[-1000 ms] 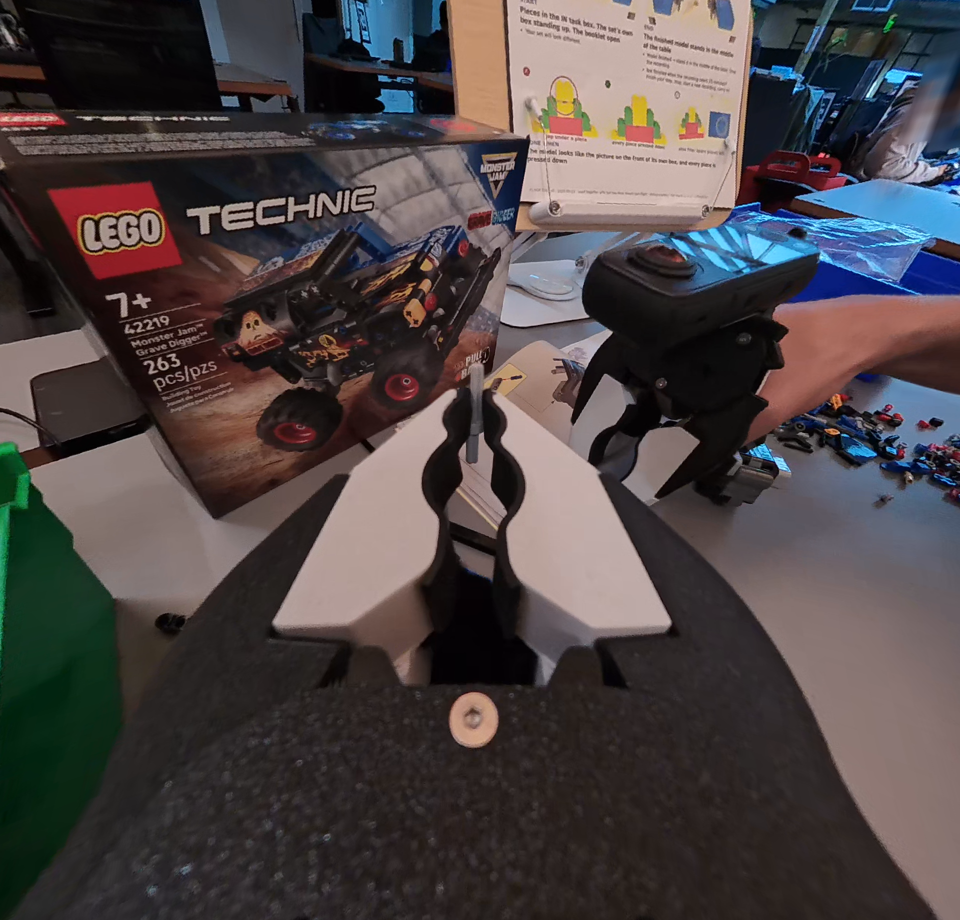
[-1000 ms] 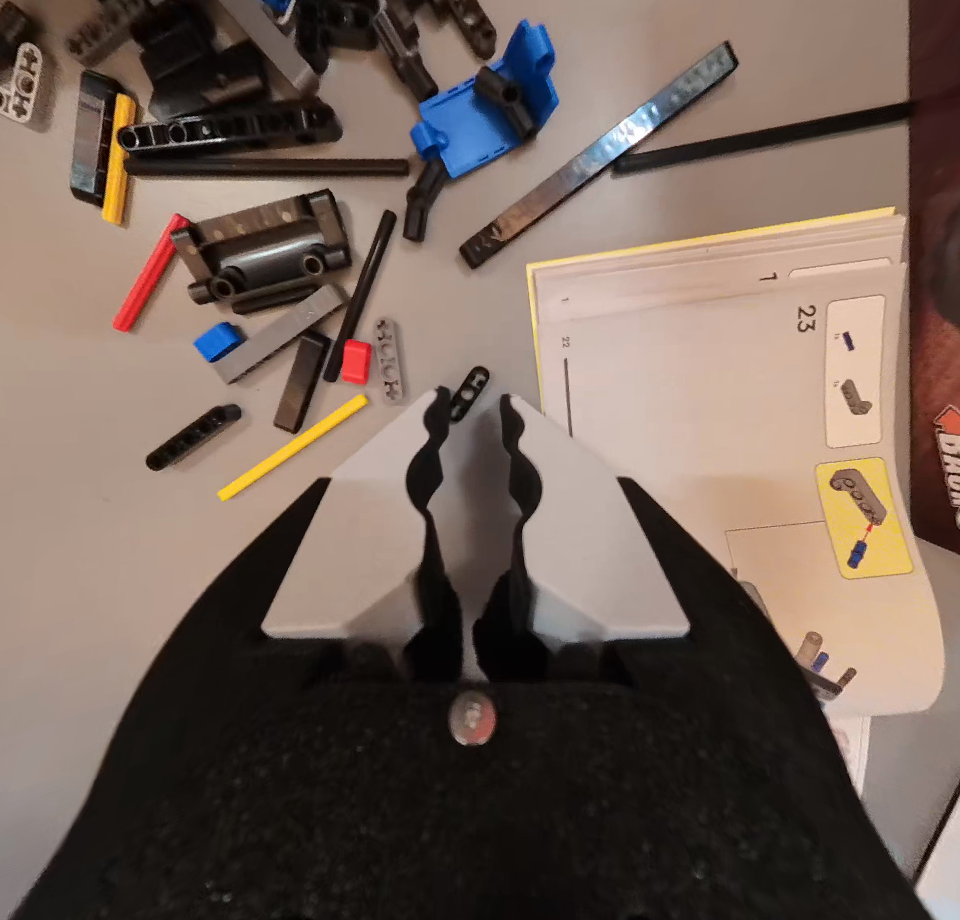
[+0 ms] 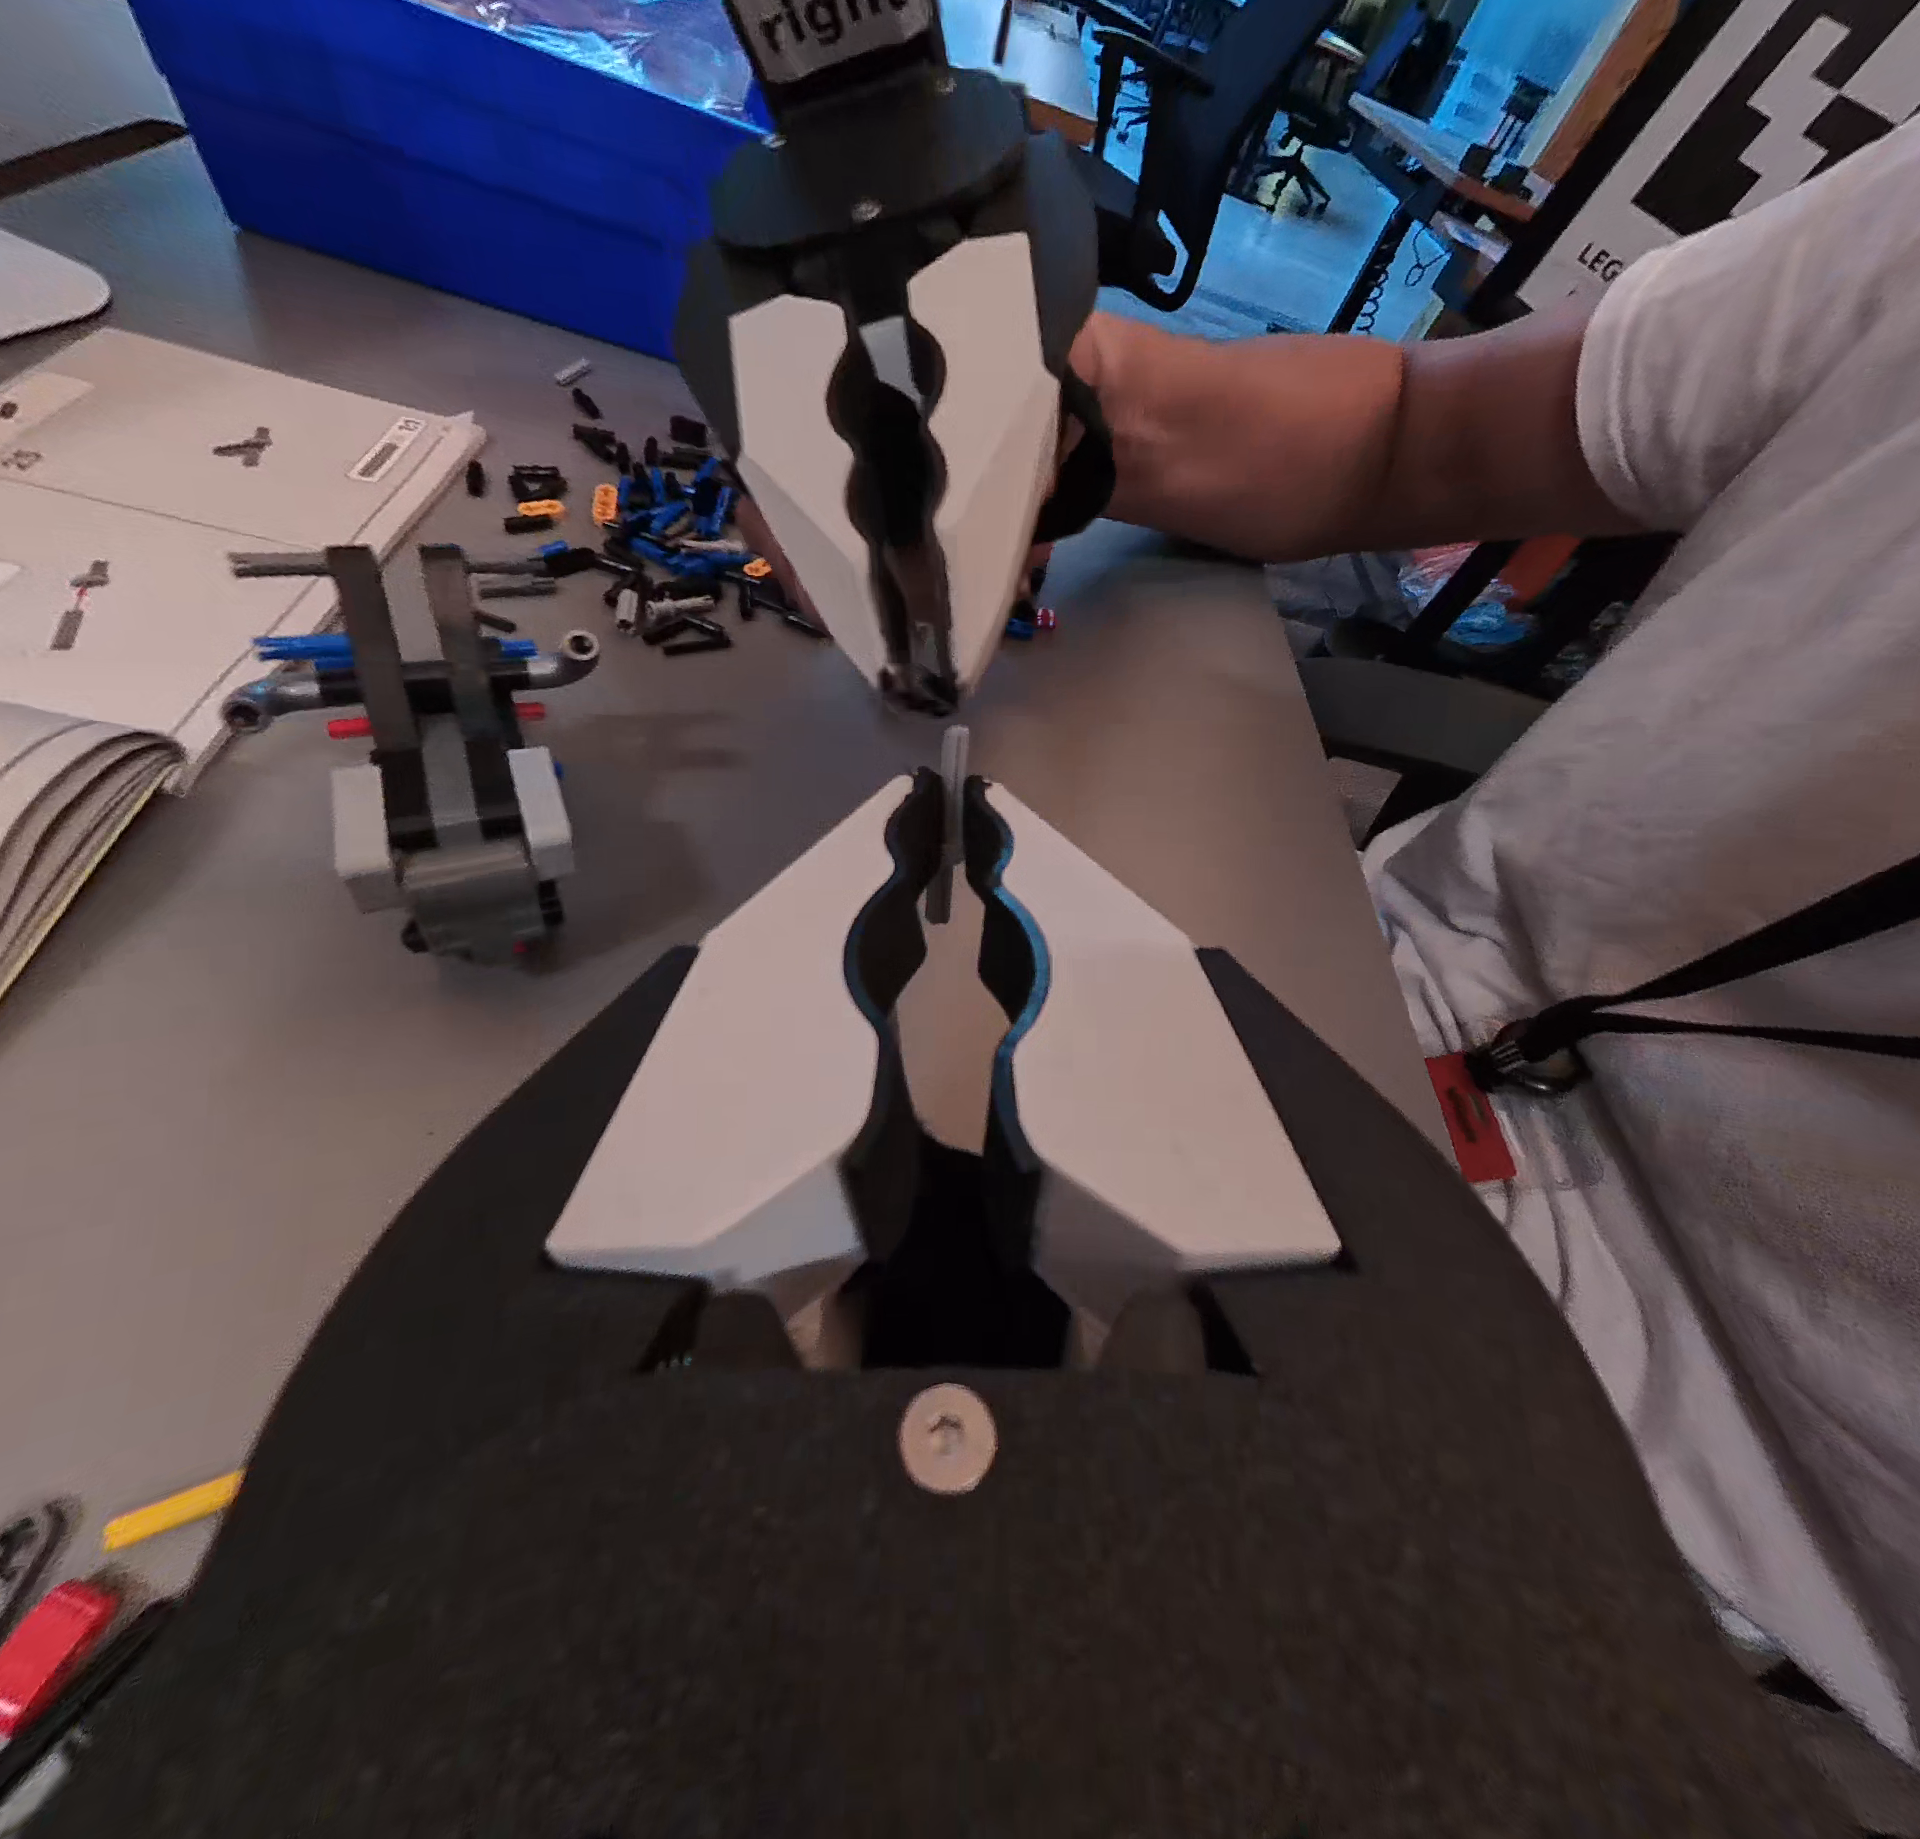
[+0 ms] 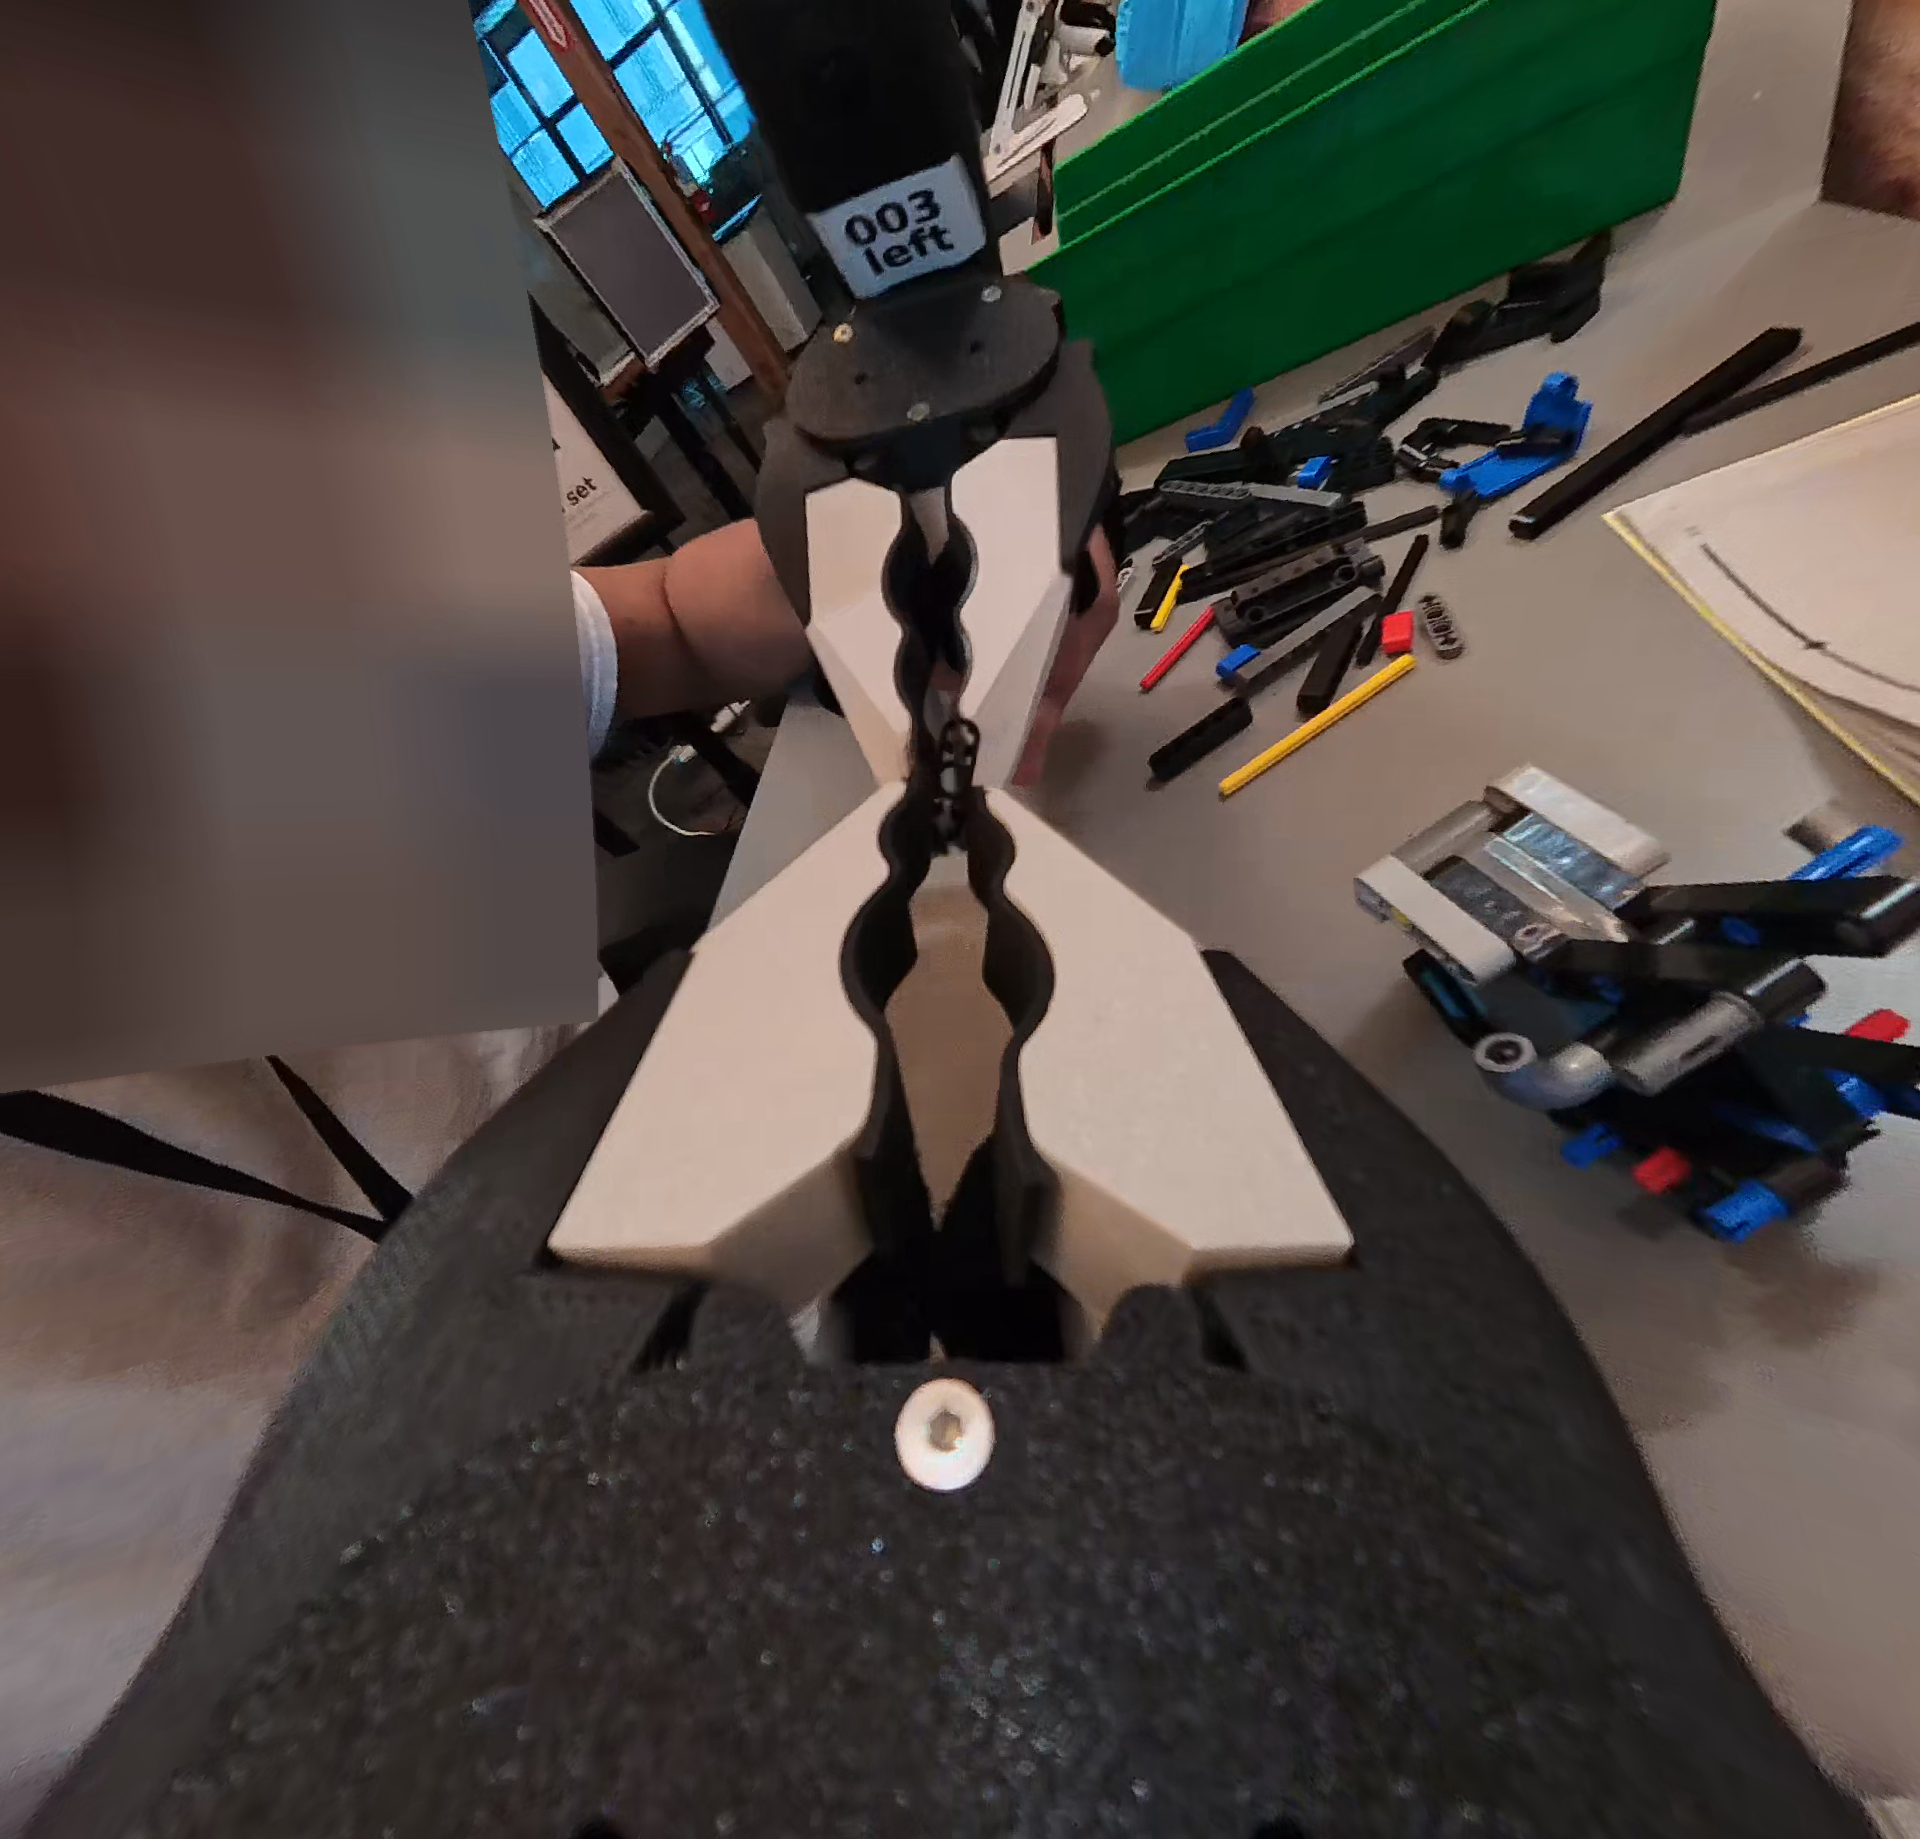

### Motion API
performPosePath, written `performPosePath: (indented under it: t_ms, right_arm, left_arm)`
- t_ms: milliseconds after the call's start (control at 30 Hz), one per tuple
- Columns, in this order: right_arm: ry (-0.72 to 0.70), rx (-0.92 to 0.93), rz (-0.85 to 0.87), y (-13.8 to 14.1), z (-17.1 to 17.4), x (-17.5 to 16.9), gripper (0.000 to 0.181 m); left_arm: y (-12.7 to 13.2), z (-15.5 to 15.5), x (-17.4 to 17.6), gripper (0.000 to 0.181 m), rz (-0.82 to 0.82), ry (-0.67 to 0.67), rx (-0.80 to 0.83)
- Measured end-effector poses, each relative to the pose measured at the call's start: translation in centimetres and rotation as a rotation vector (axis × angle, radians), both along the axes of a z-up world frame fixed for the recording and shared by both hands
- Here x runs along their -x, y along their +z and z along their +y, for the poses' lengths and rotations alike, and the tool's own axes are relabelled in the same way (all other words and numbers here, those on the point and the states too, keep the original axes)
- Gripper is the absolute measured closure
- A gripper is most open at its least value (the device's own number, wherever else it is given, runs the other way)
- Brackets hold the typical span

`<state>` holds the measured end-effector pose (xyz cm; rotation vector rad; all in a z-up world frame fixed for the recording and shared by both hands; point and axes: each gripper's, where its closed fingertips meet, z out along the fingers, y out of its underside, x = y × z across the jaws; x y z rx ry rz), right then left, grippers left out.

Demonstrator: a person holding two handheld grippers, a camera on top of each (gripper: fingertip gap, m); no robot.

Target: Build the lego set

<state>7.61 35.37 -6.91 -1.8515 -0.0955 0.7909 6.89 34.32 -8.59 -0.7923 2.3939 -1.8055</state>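
While the two grippers meet tip to tip above the near edge of the grey table (image 3: 1122, 709), everything else lies behind or beside them. Largest are the bins: a blue bin (image 3: 436, 148) at the far side in the left wrist view, a green bin (image 4: 1382, 158) at the far right in the right wrist view. Next comes the open instruction booklet (image 3: 177, 501), spread flat at the left, presumably so its page can be consulted. Just right of it stands the partly built chassis (image 3: 447, 750) (grey and black beams, blue and red pins), set aside on the table, well apart from both grippers. Beyond it lies a scatter of small pins and connectors (image 3: 665, 553); the longer loose beams and axles (image 4: 1309, 584) form a separate pile near the green bin.

Left gripper (image 3: 943, 787): jaws closed on a short grey axle (image 3: 951, 813), which stands upright and projects past the tips, probably so its free end can enter a hole. Right gripper (image 4: 945, 802): jaws pinched on a small black beam with holes (image 4: 956, 761), held end-on toward the axle. From the left wrist view the axle tip sits just short of the piece; whether they touch cannot be told. Judged step: threading beam onto axle, in mid-air, where both ends can be aligned freely.
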Motion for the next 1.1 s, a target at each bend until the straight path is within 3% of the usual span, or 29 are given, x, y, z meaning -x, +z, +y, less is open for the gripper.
performPosePath:
  t_ms: [67, 600, 1100]
  right_arm:
    - [0.027, -0.002, 0.044, 0.2, 0.0, 0.6, 0.176]
    - [-0.031, 0.013, -0.134, -0.5, 0.7, 0.7, 0.176]
    - [-0.028, 0.046, -0.122, -1.0, 0.5, 0.3, 0.176]
  left_arm:
    - [-0.4, 0.4, -0.3, 0.179, 0.026, 0.011, -0.007]
    - [-0.8, 0.3, -0.1, 0.179, 0.062, -0.014, -0.002]
    - [-1.0, 0.4, 0.0, 0.179, 0.062, -0.022, -0.015]
